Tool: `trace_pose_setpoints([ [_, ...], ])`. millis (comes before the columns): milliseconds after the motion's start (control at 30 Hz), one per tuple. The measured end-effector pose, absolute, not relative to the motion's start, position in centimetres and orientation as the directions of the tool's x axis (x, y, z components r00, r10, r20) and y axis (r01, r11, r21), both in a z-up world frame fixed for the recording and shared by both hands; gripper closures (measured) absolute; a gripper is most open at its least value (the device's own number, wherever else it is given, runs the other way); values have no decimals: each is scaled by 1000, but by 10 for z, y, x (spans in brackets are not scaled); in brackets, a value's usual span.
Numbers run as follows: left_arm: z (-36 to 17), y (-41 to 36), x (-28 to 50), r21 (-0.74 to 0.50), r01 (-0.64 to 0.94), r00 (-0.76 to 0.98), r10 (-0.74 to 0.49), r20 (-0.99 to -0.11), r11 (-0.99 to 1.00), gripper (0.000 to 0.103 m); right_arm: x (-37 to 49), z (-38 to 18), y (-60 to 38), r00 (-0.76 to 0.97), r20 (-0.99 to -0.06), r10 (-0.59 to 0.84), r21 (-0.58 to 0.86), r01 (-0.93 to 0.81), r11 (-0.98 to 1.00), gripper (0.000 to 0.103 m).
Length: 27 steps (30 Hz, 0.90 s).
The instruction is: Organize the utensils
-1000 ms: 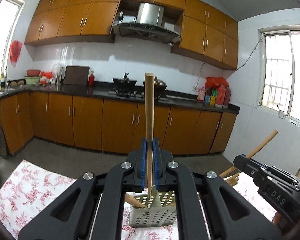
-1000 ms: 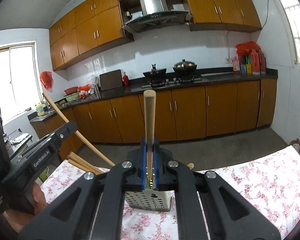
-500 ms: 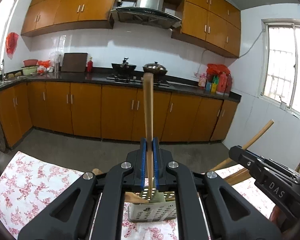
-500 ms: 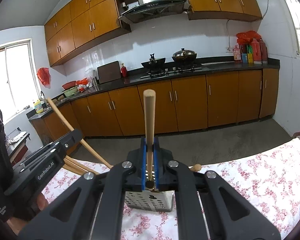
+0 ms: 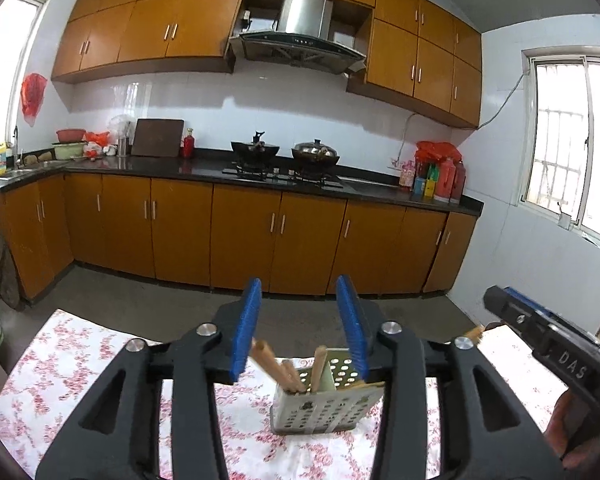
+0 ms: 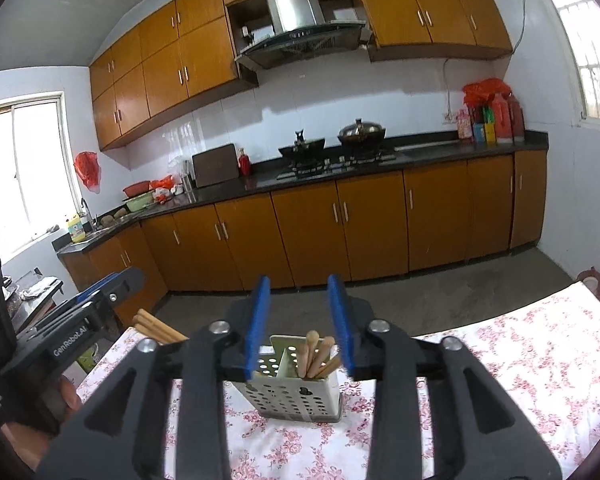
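Note:
A white perforated utensil holder [image 5: 324, 408] [image 6: 296, 390] stands on the floral tablecloth [image 5: 68, 360] [image 6: 520, 360]. Several wooden-handled utensils [image 5: 284, 366] [image 6: 314, 354] stand inside it, leaning. My left gripper [image 5: 298, 324] is open and empty, just above and in front of the holder. My right gripper [image 6: 299, 320] is open and empty too, above the holder from the other side. Each gripper shows in the other's view: the right one at the right edge [image 5: 540, 332], the left one at the left edge [image 6: 72, 320].
More wooden handles [image 6: 156, 326] lie on the table's left far edge in the right wrist view. One handle end [image 5: 474, 333] shows beside the right gripper. Beyond the table are the kitchen floor, brown cabinets and the stove counter [image 5: 284, 172].
Both grippers have opened and let go of their wooden utensils, which now stand in the holder. Both grippers have pulled back a little from the holder.

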<state>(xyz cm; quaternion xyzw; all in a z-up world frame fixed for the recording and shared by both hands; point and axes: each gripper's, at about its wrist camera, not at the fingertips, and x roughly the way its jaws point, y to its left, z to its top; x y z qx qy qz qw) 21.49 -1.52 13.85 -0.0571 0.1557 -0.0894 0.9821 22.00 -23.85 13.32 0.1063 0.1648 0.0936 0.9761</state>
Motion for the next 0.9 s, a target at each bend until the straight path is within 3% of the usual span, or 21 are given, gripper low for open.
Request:
trace_pose_setpoints([
  [100, 139, -7, 193, -136, 158, 937, -192, -292, 978, 43, 194, 138, -241, 939, -275, 206, 230, -144, 962, 53],
  [267, 135, 4, 154, -94, 159, 939, -180, -292, 983, 18, 144, 135, -236, 952, -239, 190, 194, -145, 970, 14],
  [367, 132, 10, 133, -77, 163, 941, -179, -288, 984, 6, 115, 132, -227, 965, -203, 165, 151, -136, 979, 4],
  [567, 115, 26, 98, -85, 117, 946, -137, -293, 989, 2, 79, 122, -222, 979, -178, 103, 119, -83, 989, 4],
  [900, 69, 30, 50, -5, 28, 954, -28, -299, 1000, 2, 48, 72, -229, 964, -263, 42, 104, -14, 994, 4],
])
